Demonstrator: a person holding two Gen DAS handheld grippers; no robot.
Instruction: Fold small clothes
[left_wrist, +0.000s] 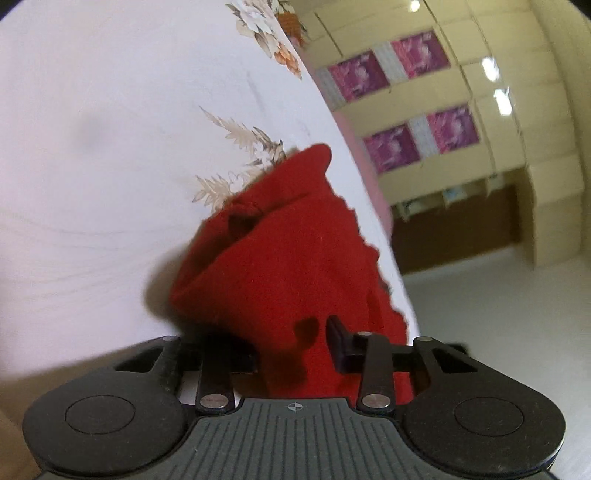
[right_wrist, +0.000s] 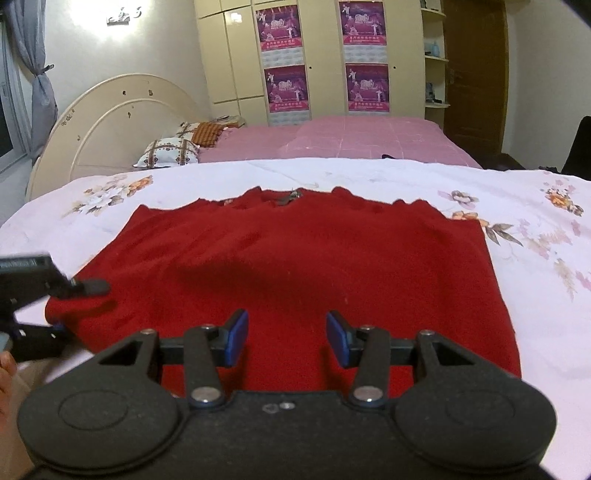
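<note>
The red garment lies spread on the floral sheet near the bed's front edge, its left corner raised; the left gripper has cloth bunched between its jaws, seemingly pinching that corner, though the left finger is hidden; the right gripper hovers over the near hem, jaws apart and holding nothing. The cloth looks soft, light and limp, likely to sag and crease; best taken at corners or hem, pinching both layers, and carried low across.
</note>
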